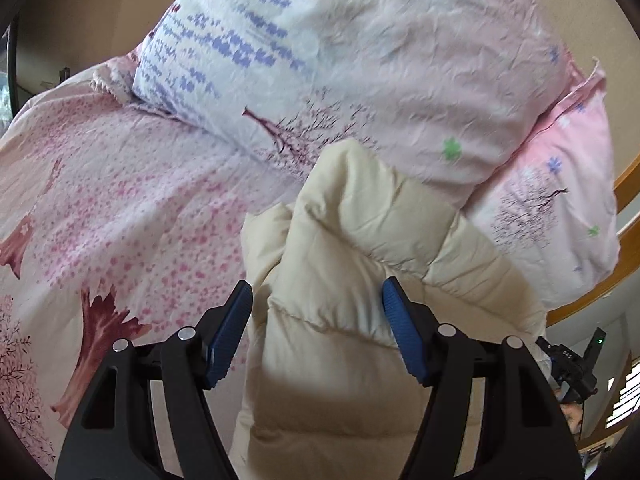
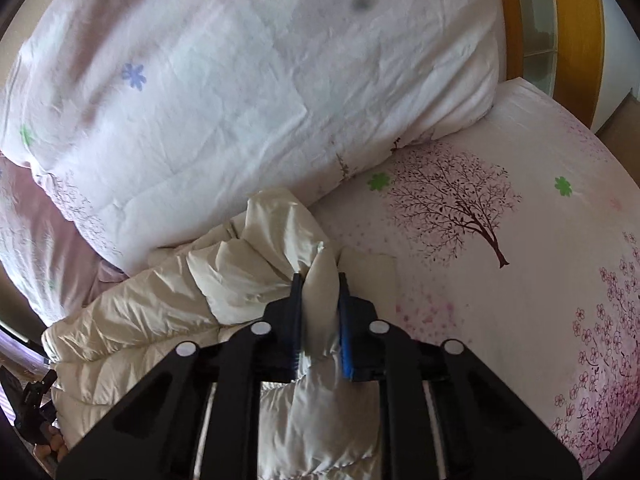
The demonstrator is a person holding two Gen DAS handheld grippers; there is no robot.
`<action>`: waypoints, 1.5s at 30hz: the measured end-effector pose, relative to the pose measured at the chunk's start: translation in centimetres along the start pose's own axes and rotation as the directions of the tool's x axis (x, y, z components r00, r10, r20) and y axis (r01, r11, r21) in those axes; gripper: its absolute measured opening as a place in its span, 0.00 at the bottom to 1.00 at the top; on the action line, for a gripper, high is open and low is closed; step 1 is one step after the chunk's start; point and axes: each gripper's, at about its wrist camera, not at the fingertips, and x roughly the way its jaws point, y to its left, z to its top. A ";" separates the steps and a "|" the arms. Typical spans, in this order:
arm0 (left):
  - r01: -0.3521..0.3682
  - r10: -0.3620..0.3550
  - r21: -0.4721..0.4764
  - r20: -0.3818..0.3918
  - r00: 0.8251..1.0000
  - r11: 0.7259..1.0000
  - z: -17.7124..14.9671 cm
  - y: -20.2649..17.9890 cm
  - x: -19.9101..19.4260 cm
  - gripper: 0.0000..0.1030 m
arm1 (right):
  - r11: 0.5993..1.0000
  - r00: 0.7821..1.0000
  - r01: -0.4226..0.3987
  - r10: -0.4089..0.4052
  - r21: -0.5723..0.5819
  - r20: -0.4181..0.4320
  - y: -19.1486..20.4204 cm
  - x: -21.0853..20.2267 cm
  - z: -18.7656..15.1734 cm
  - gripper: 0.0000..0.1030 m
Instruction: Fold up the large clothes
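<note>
Cream puffer jacket (image 1: 360, 240) laid on the pink floral bed sheet (image 1: 120, 200), against the folded duvet (image 1: 400, 60)
Right gripper (image 2: 320, 280) is clamped on a jacket fold; left gripper (image 1: 316, 296) is held wide, jacket between the pads, not pinched

Puffer jacket (image 1: 360, 264) on the bed (image 1: 132, 216), in front of a folded duvet (image 1: 400, 72).

Lying between the left gripper's (image 1: 316, 308) parted jaws, a fold pinched in the right gripper (image 2: 320, 280); duvet heaped behind, headboard (image 2: 576, 32) beyond it; bed sheet spread to either side.
</note>
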 end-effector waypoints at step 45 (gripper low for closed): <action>0.064 -0.077 0.086 0.151 0.986 0.994 -4.1 -1.8 -5.4 0.38 | 0.986 0.994 -0.004 0.022 -0.165 0.109 2.3 -7.6 -7.4 0.32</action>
